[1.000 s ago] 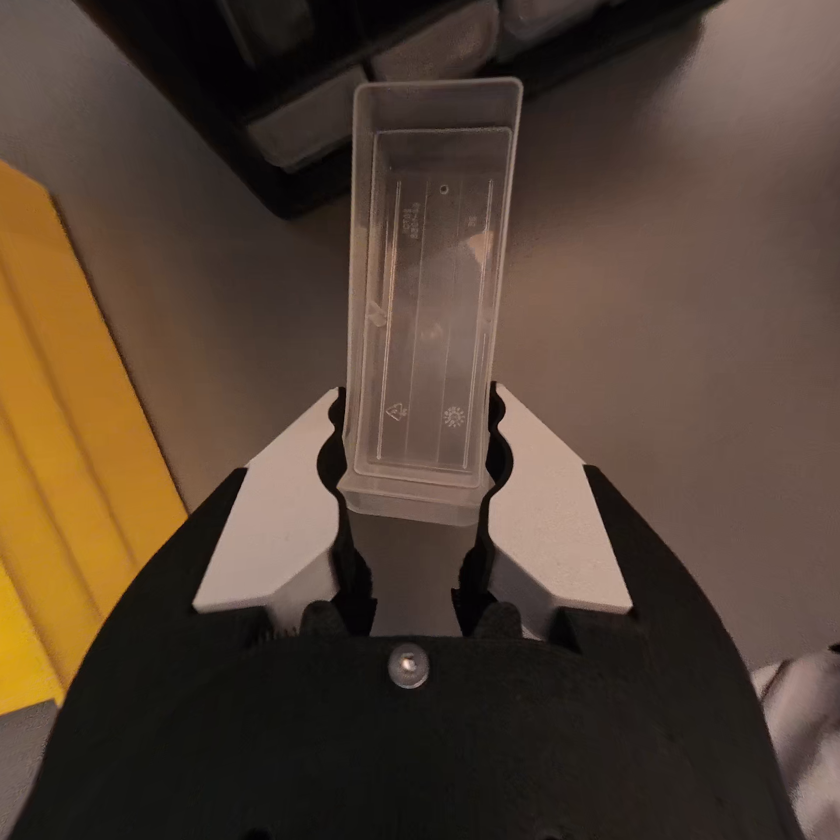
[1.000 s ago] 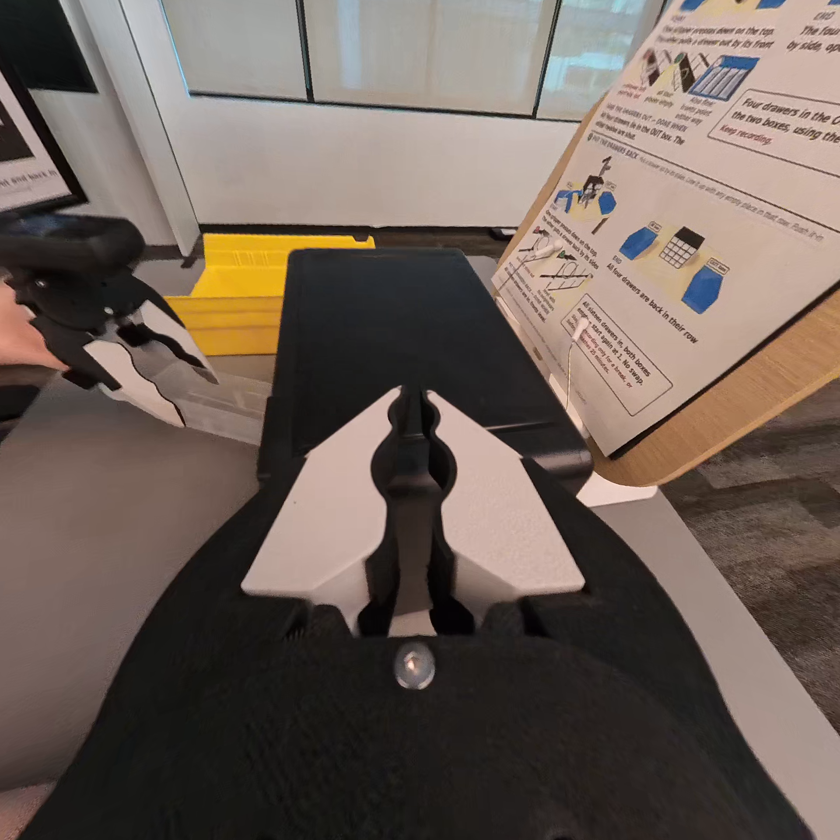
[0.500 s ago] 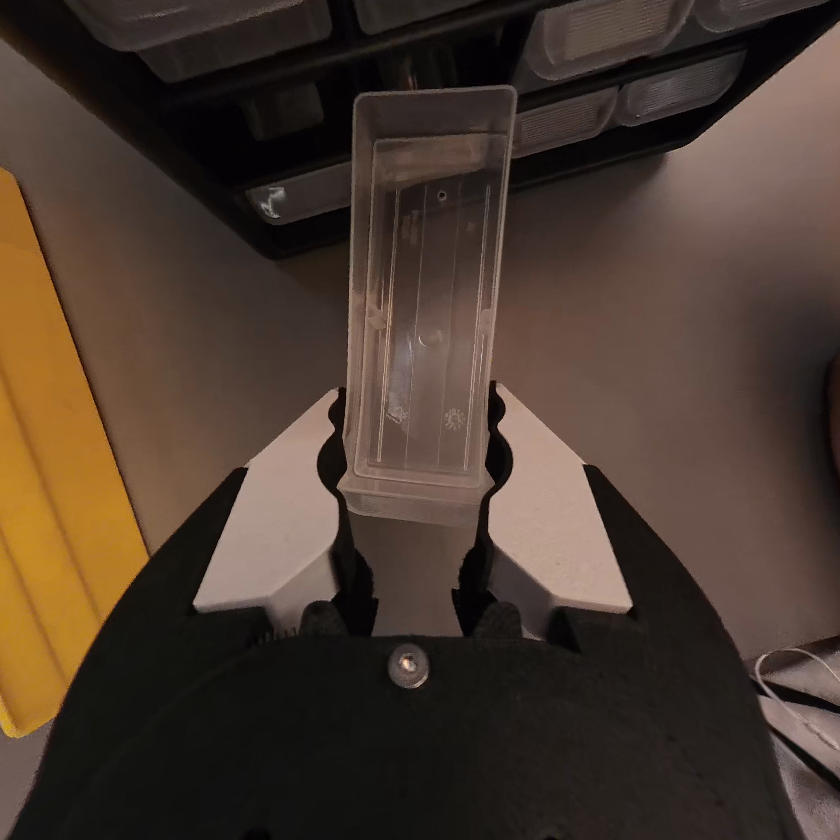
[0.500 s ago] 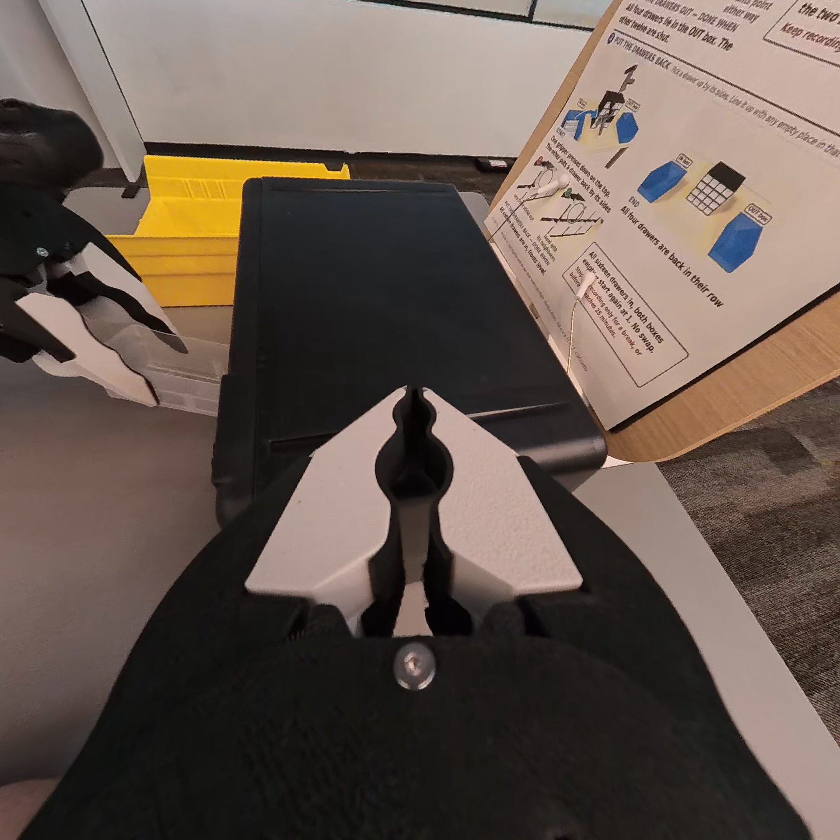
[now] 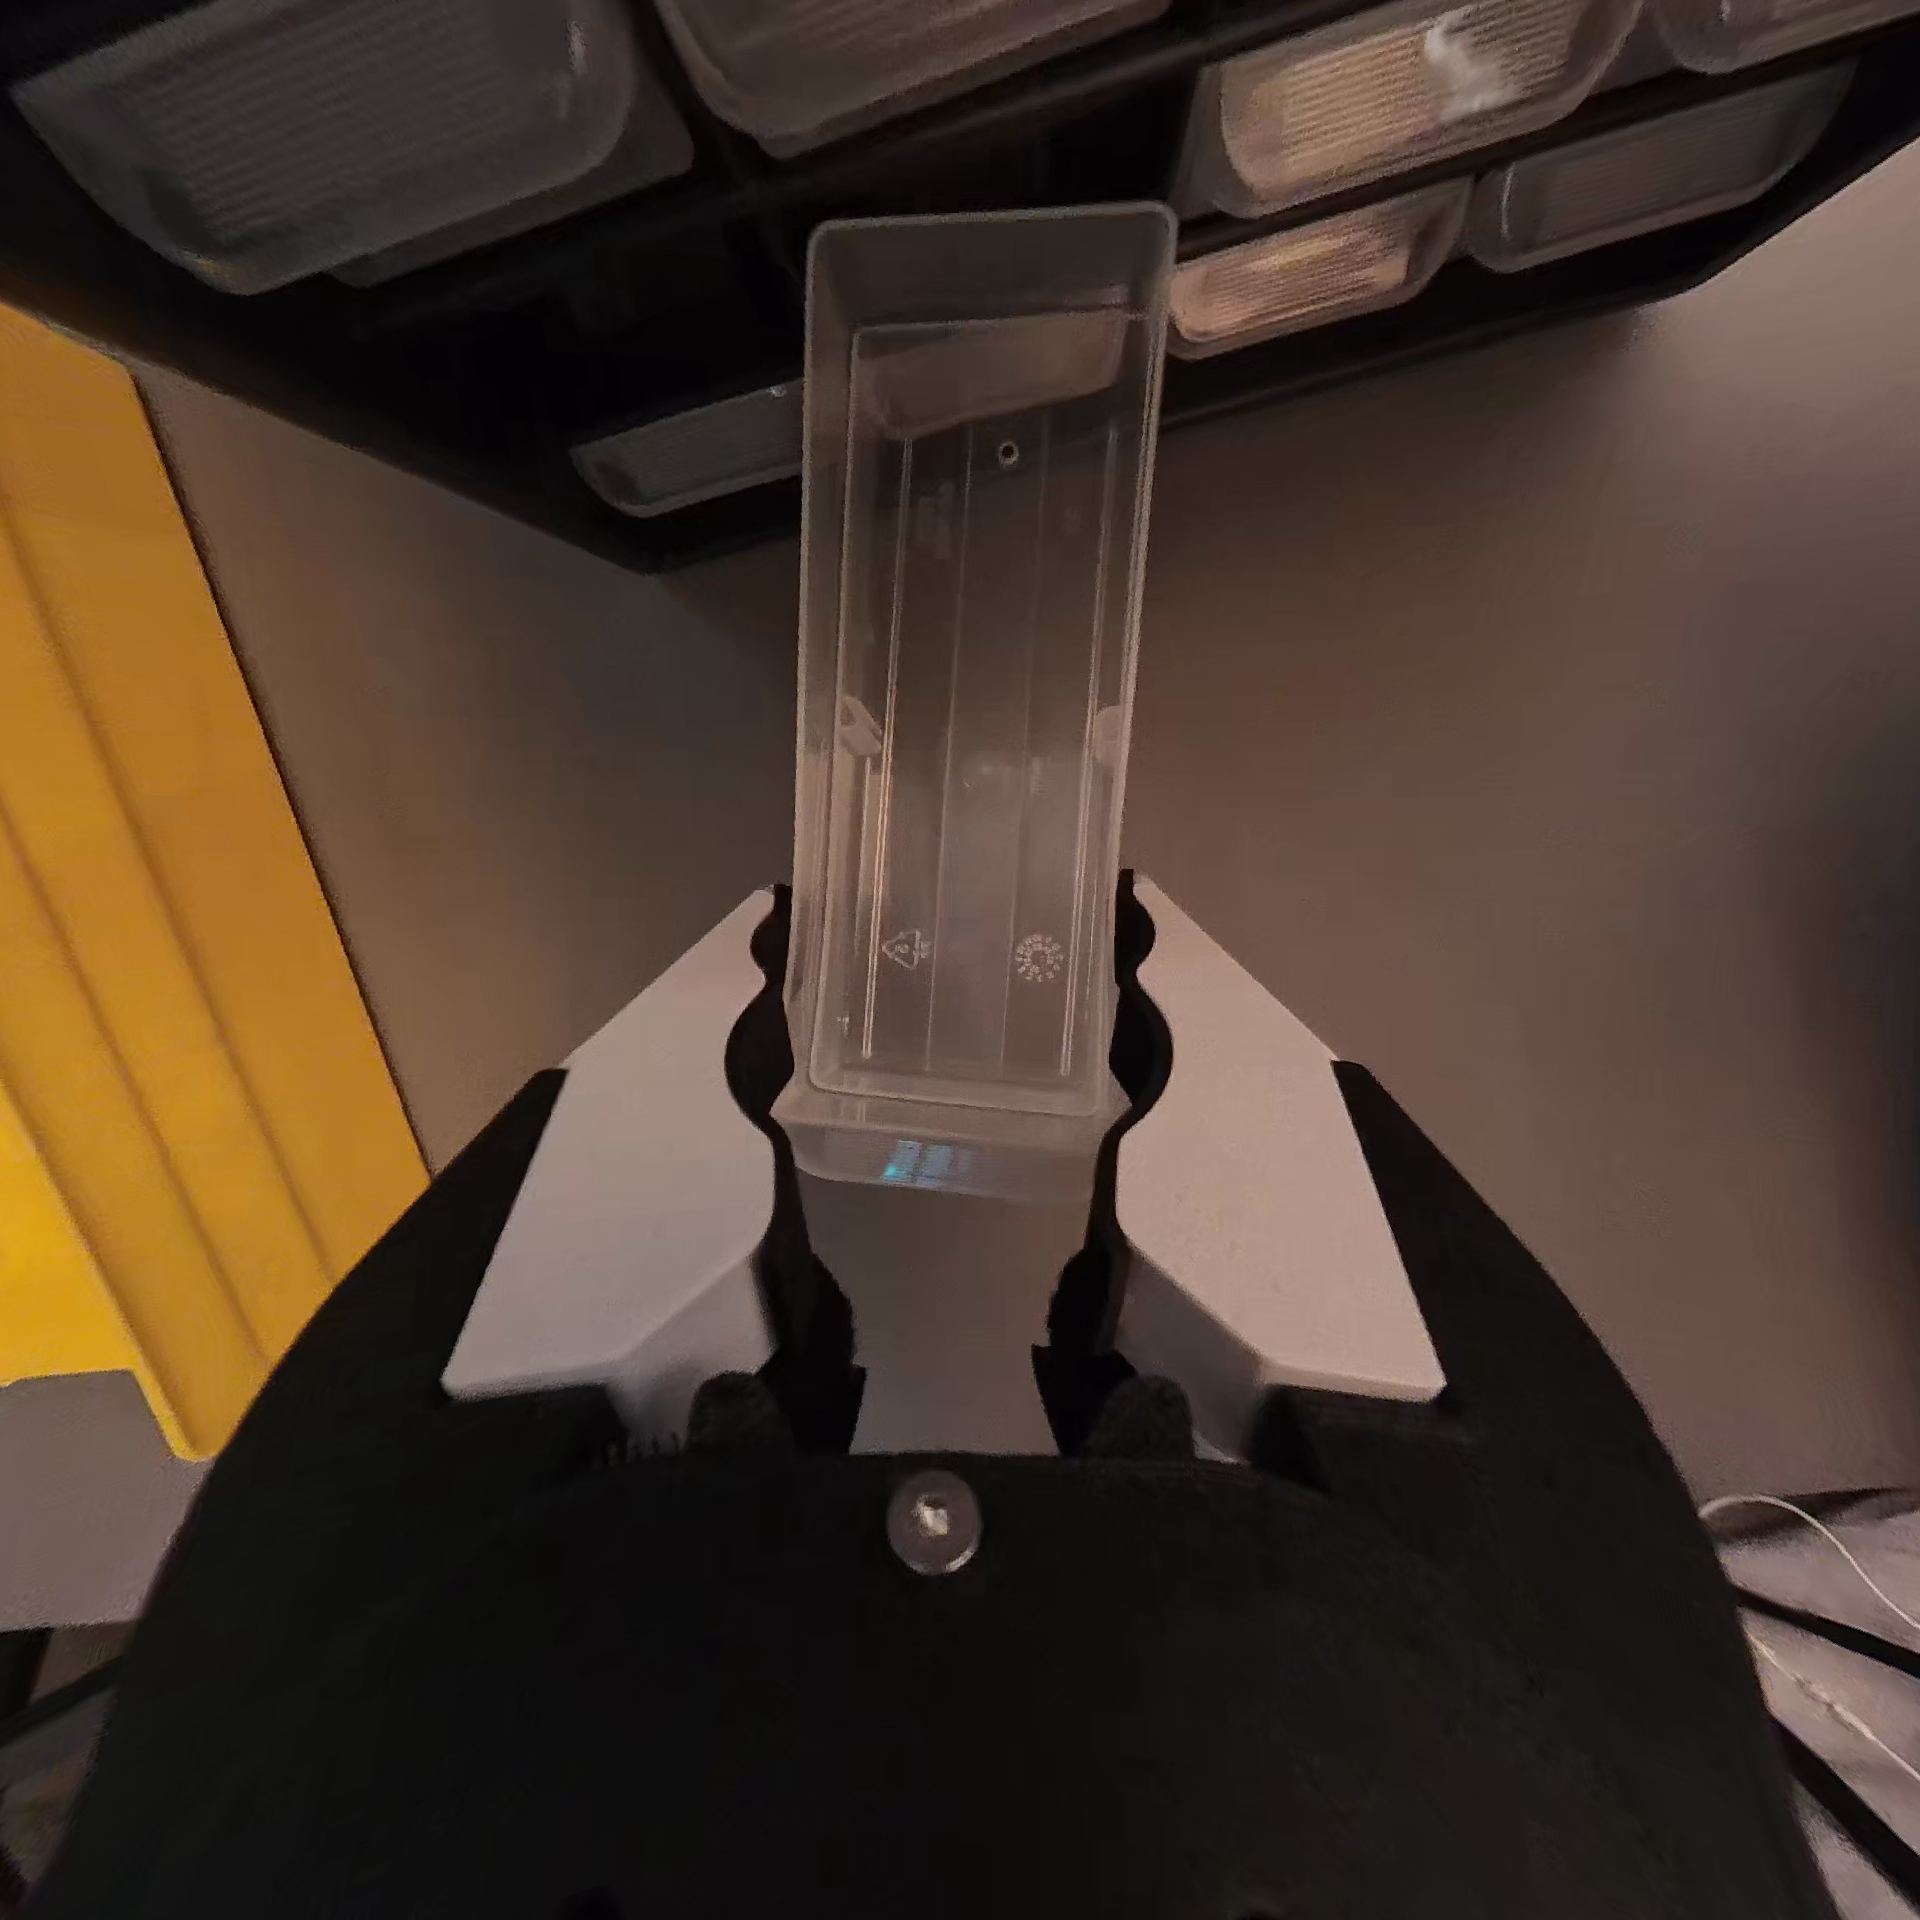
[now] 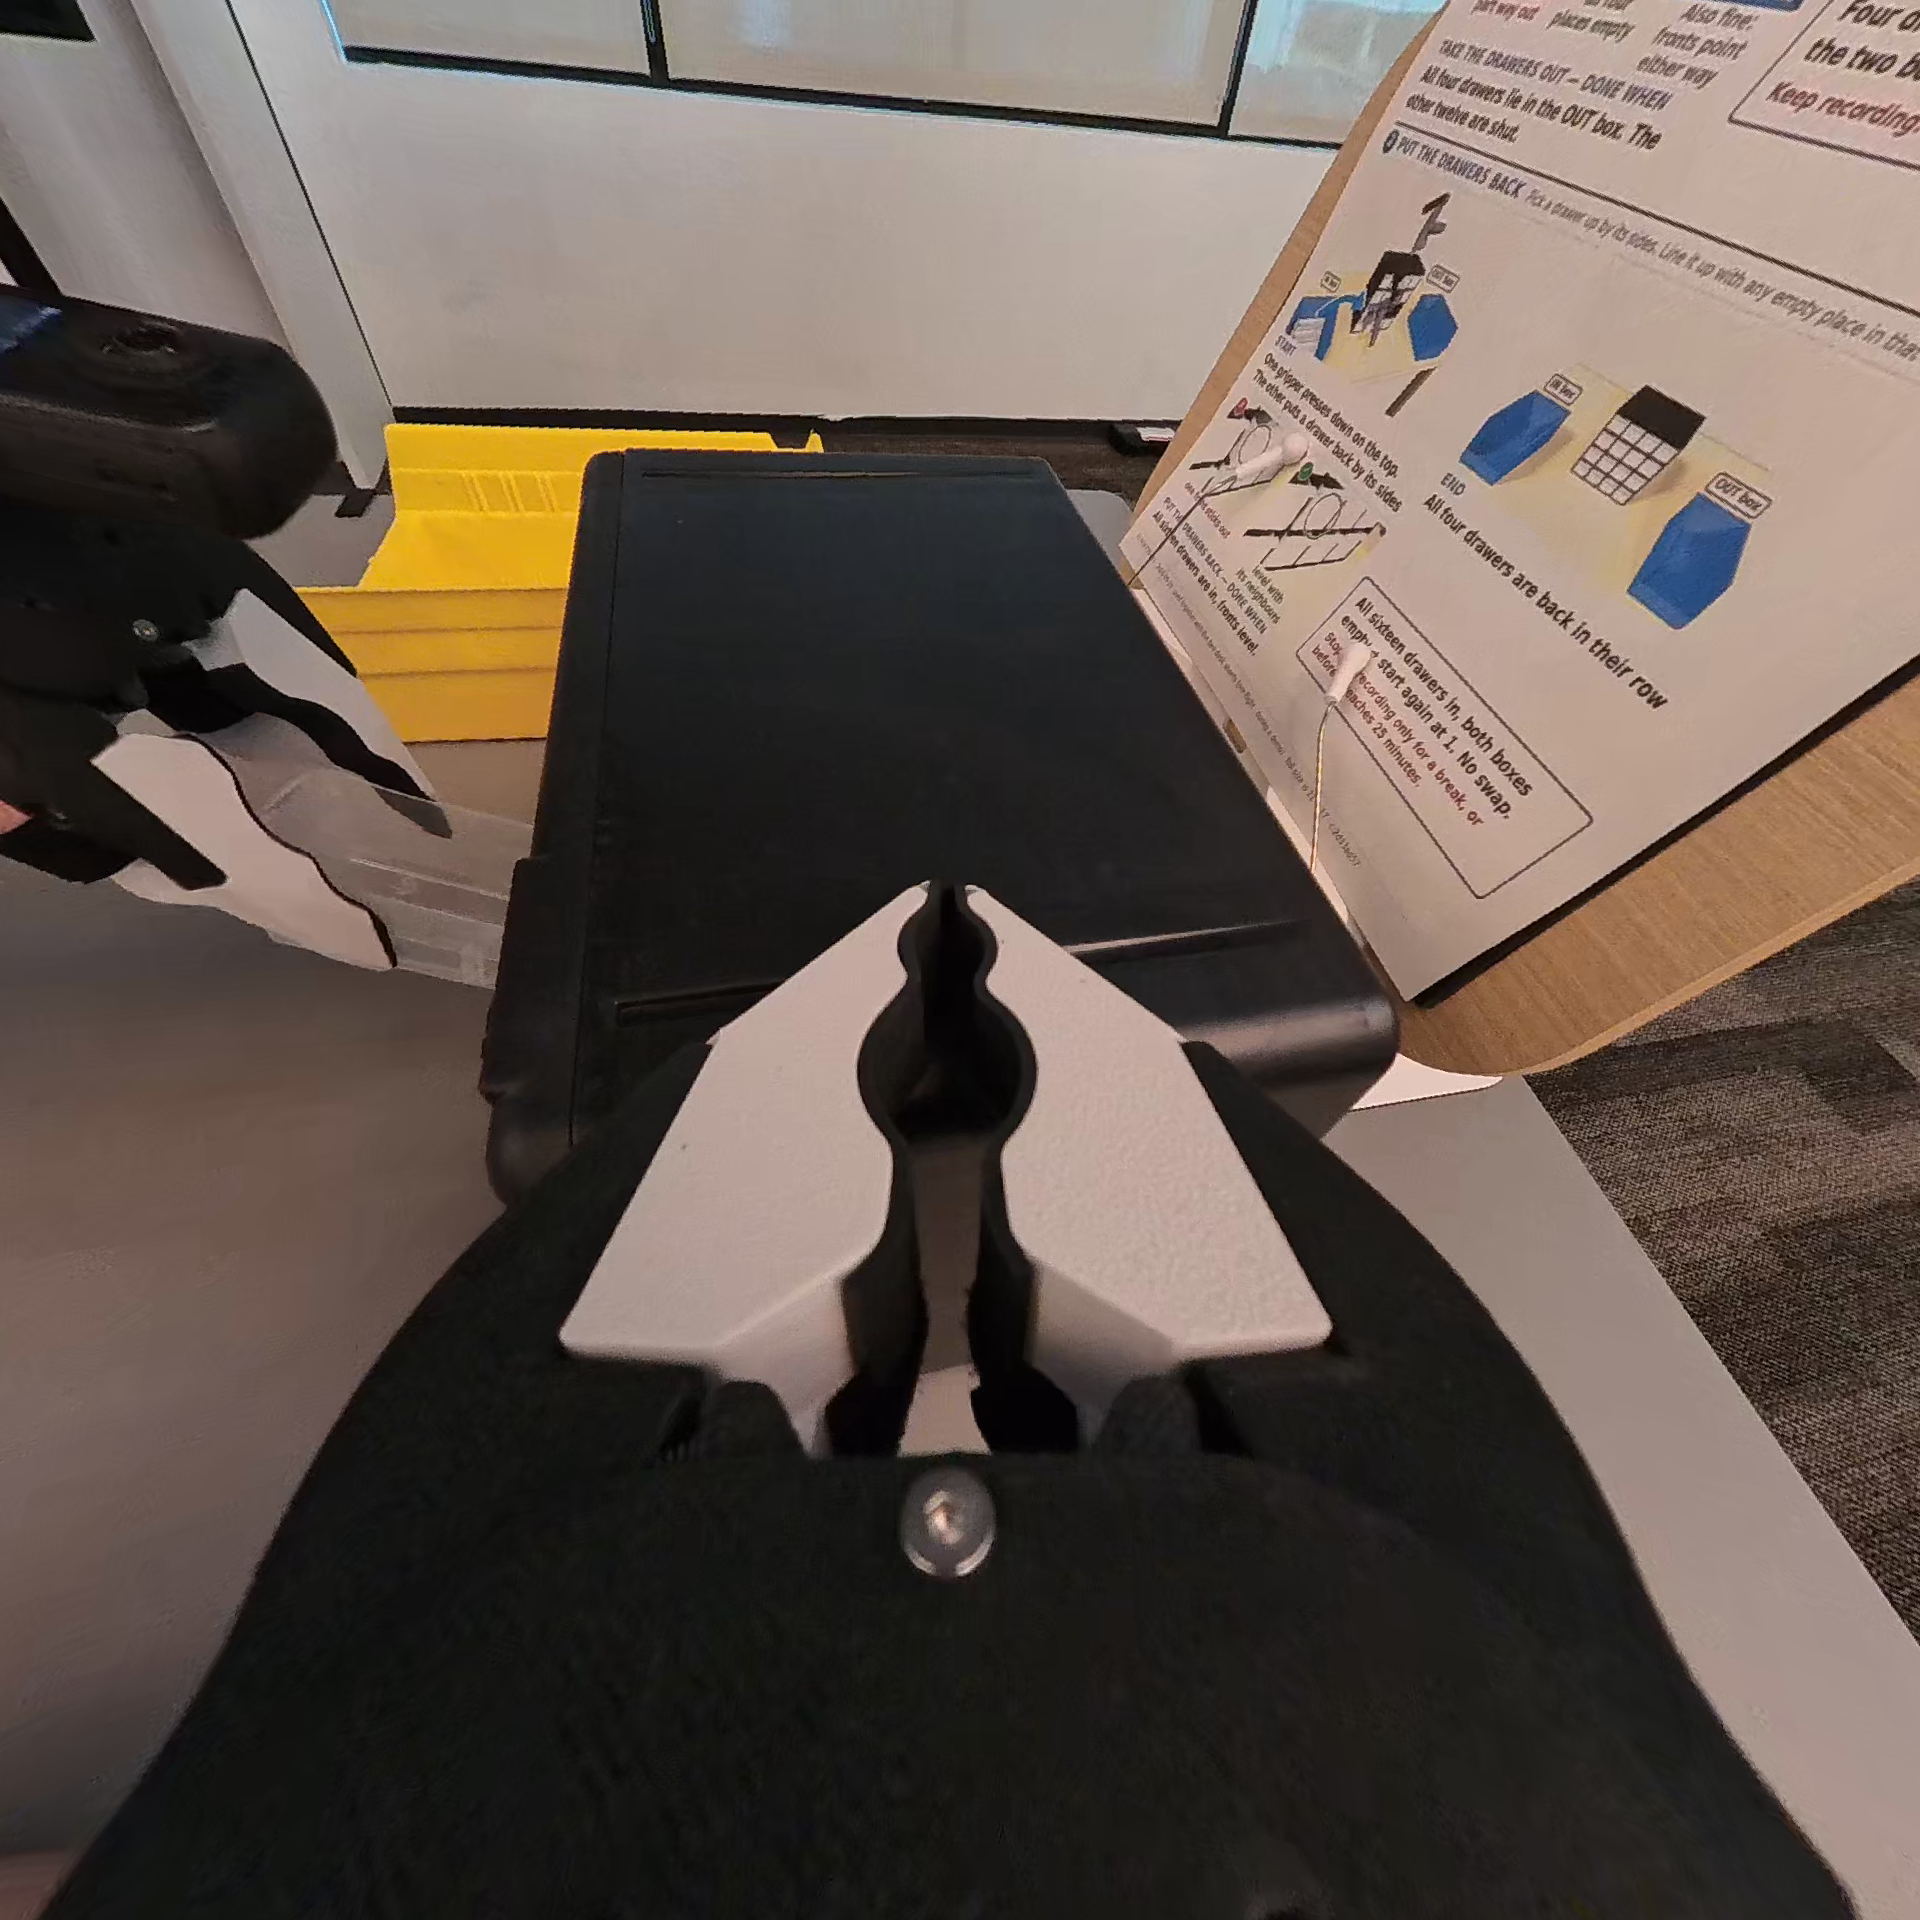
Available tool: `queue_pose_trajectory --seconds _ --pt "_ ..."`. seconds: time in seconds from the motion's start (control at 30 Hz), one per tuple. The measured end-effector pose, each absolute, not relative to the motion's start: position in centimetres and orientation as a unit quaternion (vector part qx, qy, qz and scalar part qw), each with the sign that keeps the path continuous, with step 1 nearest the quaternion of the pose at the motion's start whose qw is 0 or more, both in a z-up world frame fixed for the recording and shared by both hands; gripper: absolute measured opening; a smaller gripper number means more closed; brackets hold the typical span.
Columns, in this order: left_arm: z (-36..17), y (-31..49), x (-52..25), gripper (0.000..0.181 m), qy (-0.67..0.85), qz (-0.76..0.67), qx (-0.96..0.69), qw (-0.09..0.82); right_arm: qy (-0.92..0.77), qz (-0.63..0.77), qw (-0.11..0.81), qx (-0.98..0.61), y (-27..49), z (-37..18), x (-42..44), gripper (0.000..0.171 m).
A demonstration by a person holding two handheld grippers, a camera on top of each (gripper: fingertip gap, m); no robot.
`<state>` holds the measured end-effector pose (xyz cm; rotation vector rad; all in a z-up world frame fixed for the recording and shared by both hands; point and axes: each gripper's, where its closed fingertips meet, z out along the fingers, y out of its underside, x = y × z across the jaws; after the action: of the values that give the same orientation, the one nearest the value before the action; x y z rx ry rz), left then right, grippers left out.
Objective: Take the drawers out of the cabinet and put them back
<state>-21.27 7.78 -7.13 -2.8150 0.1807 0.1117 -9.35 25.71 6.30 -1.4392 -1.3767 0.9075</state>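
Item: clear drawer [image 5: 966, 665], empty; the left gripper [image 5: 951, 997] is clamping it by its long sides at the near end, the far end reaching toward 12 o'clock and just meeting the black cabinet [image 5: 665, 343] front, above the grey table [image 5: 1507, 727].

Item: right gripper [image 6: 948, 904], jaws pressed together on nothing, hovering over the cabinet's flat top; whether it is touching cannot be told.

Item: yellow bin [image 5: 114, 831] at 9 o'clock in the left wrist view; other drawers [image 5: 1340, 114] are sitting in their slots along 12 to 1 o'clock; an instruction board [image 6: 1538, 499] is leaning at 2 o'clock in the right wrist view.

Step, as judged: putting a drawer back, at the lining-up stage; the dark slot around 11 o'clock looks vacant.

Next move is calling for squaring the drawer with that slot, levelling it, then pushing straight in while the right gripper is steadying the cabinet.
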Motion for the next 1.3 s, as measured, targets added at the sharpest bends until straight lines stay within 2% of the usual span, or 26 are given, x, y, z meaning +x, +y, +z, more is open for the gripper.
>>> queue_pose_trajectory --seconds 0.43,0.73,1.2,1.3 --pt "-5.8 9.2 -21.3 0.060 0.050 0.044 -0.980 0.187 -0.556 0.378 0.459 -0.581 25.7 6.3 -9.3 0.000" --pt "-9.4 10.1 -21.4 0.061 0.071 0.081 -0.976 0.190 -0.554 0.386 0.457 -0.578 25.7 6.3 -9.3 0.000" --pt "-8.3 13.9 -19.7 0.063 0.056 0.028 -0.960 0.274 -0.553 0.397 0.453 -0.576 25.7 6.3 -9.3 0.000" --pt "-8.3 15.3 -18.4 0.074 0.063 -0.001 -0.949 0.310 -0.550 0.399 0.451 -0.578 25.7 6.3 -9.4 0.000"
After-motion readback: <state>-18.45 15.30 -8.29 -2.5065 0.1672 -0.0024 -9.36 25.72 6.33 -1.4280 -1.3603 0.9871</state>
